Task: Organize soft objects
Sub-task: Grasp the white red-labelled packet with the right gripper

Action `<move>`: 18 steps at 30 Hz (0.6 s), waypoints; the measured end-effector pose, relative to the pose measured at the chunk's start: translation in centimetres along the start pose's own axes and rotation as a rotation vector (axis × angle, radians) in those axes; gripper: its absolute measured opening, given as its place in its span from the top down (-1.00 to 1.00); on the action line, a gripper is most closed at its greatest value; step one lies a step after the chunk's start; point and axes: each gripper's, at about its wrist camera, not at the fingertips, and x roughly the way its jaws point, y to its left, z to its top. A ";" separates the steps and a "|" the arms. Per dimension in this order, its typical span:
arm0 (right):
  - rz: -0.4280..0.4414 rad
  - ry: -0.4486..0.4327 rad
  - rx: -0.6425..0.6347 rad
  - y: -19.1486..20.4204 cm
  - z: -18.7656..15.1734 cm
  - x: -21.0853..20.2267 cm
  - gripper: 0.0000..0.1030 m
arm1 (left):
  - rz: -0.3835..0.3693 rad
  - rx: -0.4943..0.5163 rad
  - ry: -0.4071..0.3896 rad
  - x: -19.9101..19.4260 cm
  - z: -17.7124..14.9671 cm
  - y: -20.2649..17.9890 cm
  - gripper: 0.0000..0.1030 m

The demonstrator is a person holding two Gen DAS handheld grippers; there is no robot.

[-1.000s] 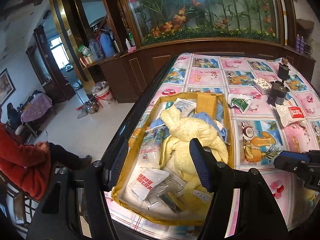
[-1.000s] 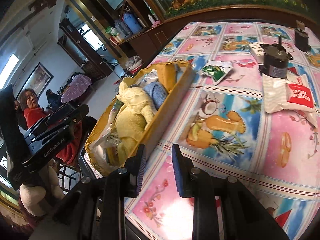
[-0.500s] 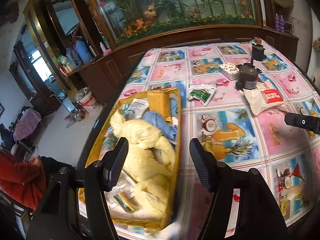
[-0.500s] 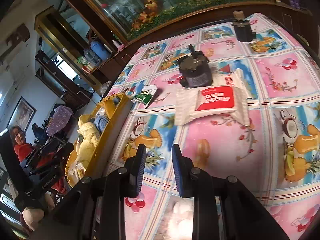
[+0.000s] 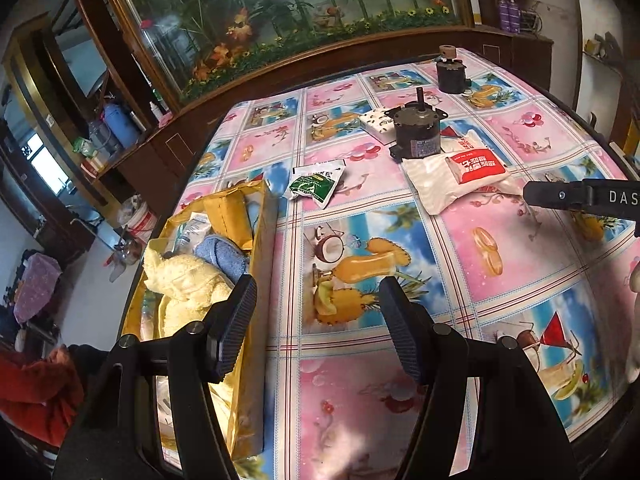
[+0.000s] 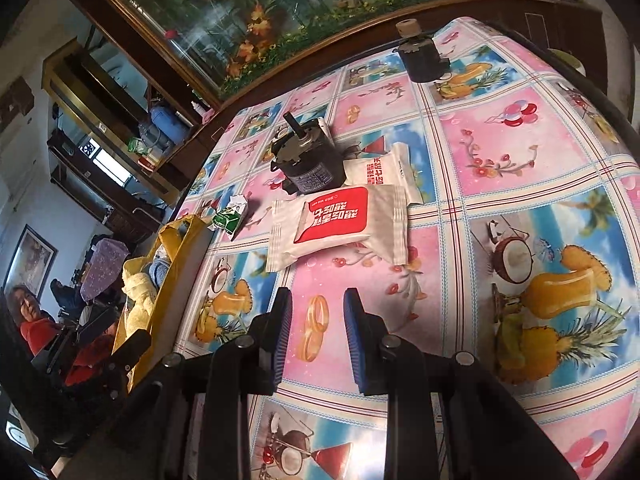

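Observation:
A yellow box [image 5: 262,240] at the table's left edge holds a yellow plush cloth [image 5: 184,276], a blue cloth [image 5: 222,256] and packets. A white-and-red tissue pack [image 5: 460,174] lies mid-table; in the right wrist view [image 6: 340,224] a second white pack [image 6: 384,168] lies behind it. A green-and-white sachet [image 5: 316,184] lies near the box. My left gripper [image 5: 316,324] is open and empty over the box's right wall. My right gripper [image 6: 318,320] is open and empty, just short of the tissue pack.
Two dark motors [image 5: 416,132] [image 5: 450,72] and a small white box [image 5: 376,120] stand behind the packs. The table [image 5: 500,272] has a fruit-print cloth. A wooden cabinet with an aquarium [image 5: 300,12] stands behind. A person in red [image 6: 28,316] sits at left.
Both grippers have swung right, away from the box and toward the tissue packs. The right gripper has come close to the red-and-white pack. Both stayed open.

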 end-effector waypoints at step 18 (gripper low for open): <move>-0.190 -0.040 -0.105 0.7 7.6 4.4 0.50 | -0.053 -0.072 0.084 2.9 -1.3 2.3 -0.24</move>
